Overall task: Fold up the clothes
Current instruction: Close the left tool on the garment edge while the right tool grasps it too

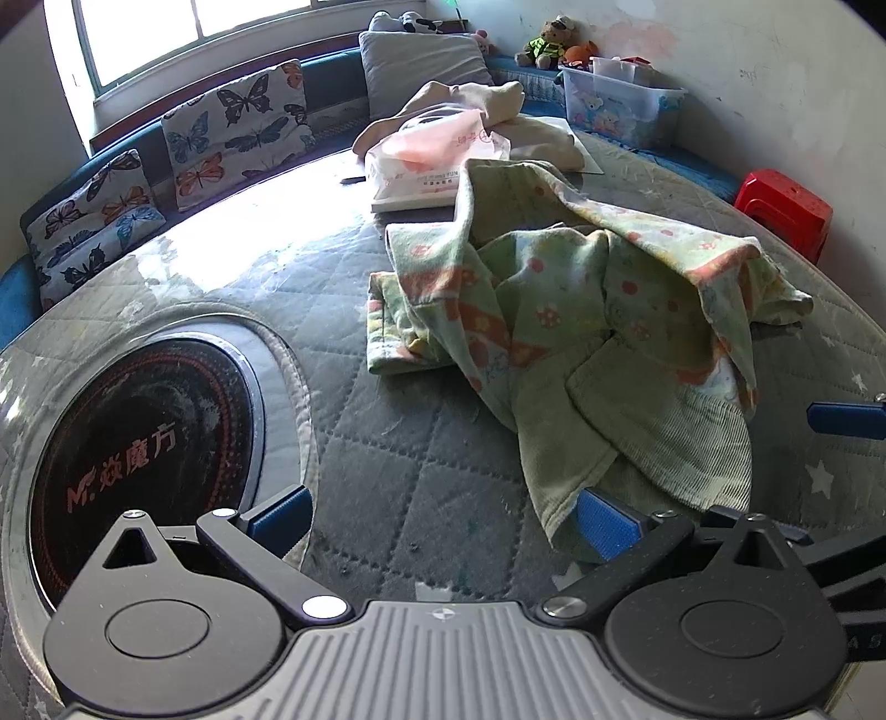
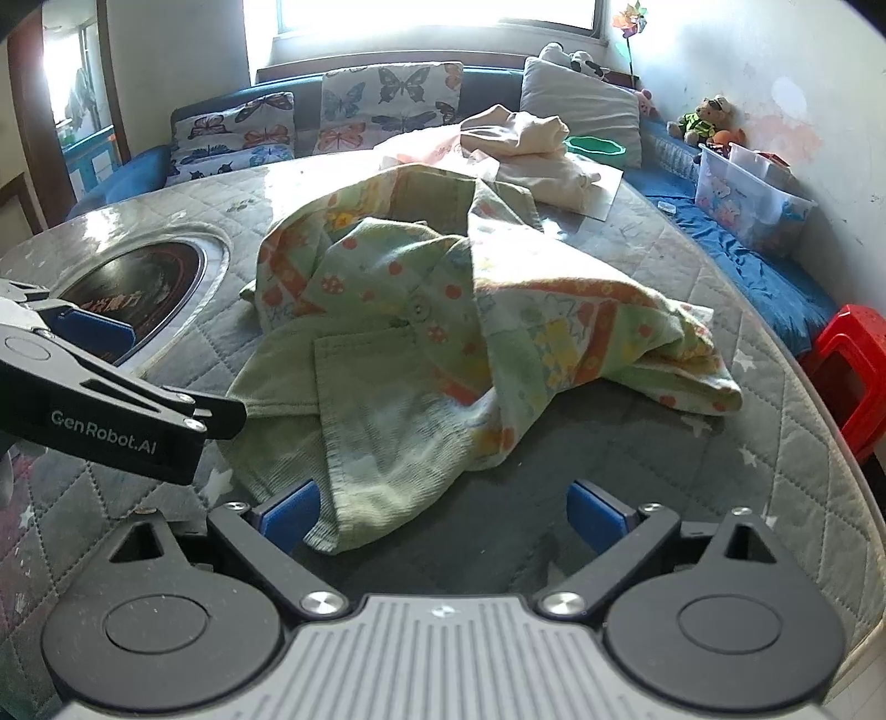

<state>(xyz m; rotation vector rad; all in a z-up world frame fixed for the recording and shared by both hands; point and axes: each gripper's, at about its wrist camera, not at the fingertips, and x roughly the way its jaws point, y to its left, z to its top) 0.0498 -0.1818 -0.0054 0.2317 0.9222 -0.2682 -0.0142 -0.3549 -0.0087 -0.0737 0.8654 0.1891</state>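
The left hand-held gripper [image 1: 443, 523] sat low over the quilted tabletop [image 1: 398, 454], its blue fingers [image 1: 279, 515] spread wide and released, with the near hem of the green patterned garment [image 1: 581, 332] draped against the inner face of one finger but not pinched. The right hand-held gripper [image 2: 443, 512] was likewise released, fingers [image 2: 598, 515] apart, the garment's lower corner [image 2: 354, 498] lying between them beside one finger. In the right wrist view the left gripper's black arm entered from the left edge, and its fingertips were partly cut off by the frame. The garment lay crumpled in a heap at the middle of the tabletop, one panel folded over the rest, a button [image 2: 418, 310] showing near its centre; which parts were sleeves could not be made out. Beyond it rested a cream cloth [image 2: 526, 144] and a pinkish plastic bag [image 1: 437, 149], print illegible. A round black cooktop [image 1: 144, 443] was set into the tabletop. Around the table ran a blue bench with butterfly cushions [image 1: 238, 127], a grey pillow [image 2: 581, 105], stuffed toys [image 1: 548, 44] and a clear storage bin [image 1: 620, 99]; a red stool [image 2: 853, 371] stood beside it, beneath overexposed windows.
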